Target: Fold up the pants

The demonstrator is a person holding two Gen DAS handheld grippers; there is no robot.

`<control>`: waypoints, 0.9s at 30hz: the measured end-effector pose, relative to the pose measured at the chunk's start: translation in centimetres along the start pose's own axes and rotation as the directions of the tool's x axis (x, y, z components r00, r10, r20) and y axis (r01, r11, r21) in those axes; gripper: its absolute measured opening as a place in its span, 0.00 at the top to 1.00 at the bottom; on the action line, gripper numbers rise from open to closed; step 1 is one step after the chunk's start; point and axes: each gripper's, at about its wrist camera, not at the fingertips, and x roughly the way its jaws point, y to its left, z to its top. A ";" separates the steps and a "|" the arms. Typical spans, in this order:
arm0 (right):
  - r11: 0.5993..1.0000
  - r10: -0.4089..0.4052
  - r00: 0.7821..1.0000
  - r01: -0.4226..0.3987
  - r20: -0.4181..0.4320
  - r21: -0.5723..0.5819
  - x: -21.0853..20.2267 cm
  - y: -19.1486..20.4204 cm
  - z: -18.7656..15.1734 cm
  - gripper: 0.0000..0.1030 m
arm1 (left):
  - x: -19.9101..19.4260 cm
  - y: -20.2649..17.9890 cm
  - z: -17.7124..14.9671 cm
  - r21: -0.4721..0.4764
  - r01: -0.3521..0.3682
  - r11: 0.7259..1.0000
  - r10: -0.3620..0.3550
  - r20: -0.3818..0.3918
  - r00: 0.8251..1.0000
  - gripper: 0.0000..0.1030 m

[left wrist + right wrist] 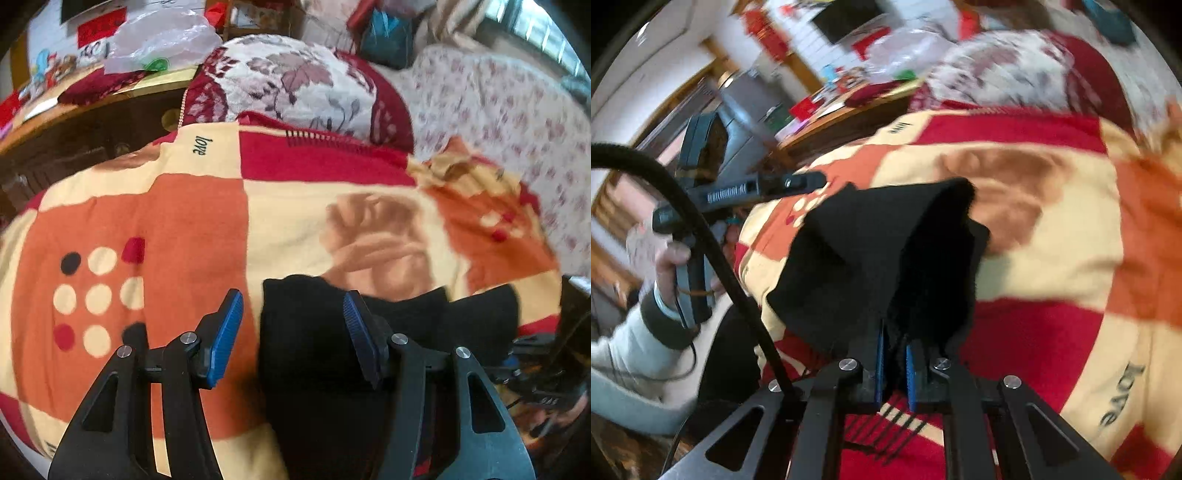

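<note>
A large patchwork blanket (pixel 207 221) in orange, cream and red squares, printed with dots and the word "love", covers the bed and fills most of both views. Behind it a red-and-white floral cushion (pixel 295 81) stands at the head of the bed, with a pale flowered cover (pixel 498 110) to its right and a cluttered wooden worktop (pixel 74 99) to its left. The black pants (pixel 879 258) lie bunched on the blanket; in the right wrist view they rise as a draped, folded mass directly ahead of the right claw (pixel 894 369), whose blue pads (pixel 911 373) are drawn close together with black fabric pinched between them. In the left wrist view the pants (pixel 314 350) spread dark across the lower middle of the blanket, their upper edge lying just past the fingertips. The left claw (pixel 291 332) stands wide apart above them: its right finger is over the black cloth, while its left pad (pixel 225 336) is over bare orange blanket just beside the pants' left edge, and nothing sits between the two. In the right wrist view, the person's left hand (pixel 665 258) grips the handle of the other claw at the left, beside a black cable (pixel 701 229).
</note>
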 end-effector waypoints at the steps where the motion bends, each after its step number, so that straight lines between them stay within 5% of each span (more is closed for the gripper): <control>1: 1.000 -0.004 1.000 0.004 -0.008 0.007 0.1 -0.2 0.0 0.92 | 0.1 0.1 0.0 0.013 0.013 1.000 -0.013 -0.002 1.000 0.45; 4: 0.999 0.021 0.999 -0.020 -0.031 0.027 0.4 -0.8 -0.3 0.92 | -0.3 0.0 0.2 0.066 0.072 0.995 -0.072 0.002 0.997 0.45; 9: 0.999 0.033 0.999 -0.033 -0.023 0.028 0.5 -0.7 -0.3 0.92 | 0.0 0.1 0.1 0.077 0.231 0.970 -0.222 -0.113 0.968 0.45; 15: 0.998 0.044 0.999 -0.043 -0.023 0.042 0.6 -0.7 -0.2 0.92 | 1.4 -0.5 0.3 0.067 0.140 0.988 -0.129 -0.148 0.981 0.45; 19: 0.998 0.047 0.999 -0.045 -0.029 0.044 0.5 -0.8 -0.2 0.92 | 0.8 -1.3 0.7 0.145 0.084 0.986 -0.070 -0.100 0.992 0.45; 27: 0.996 0.063 0.998 -0.061 -0.029 0.068 0.6 -1.2 -0.3 0.92 | 3.3 -2.8 1.3 0.367 0.108 0.924 -0.031 -0.209 0.977 0.42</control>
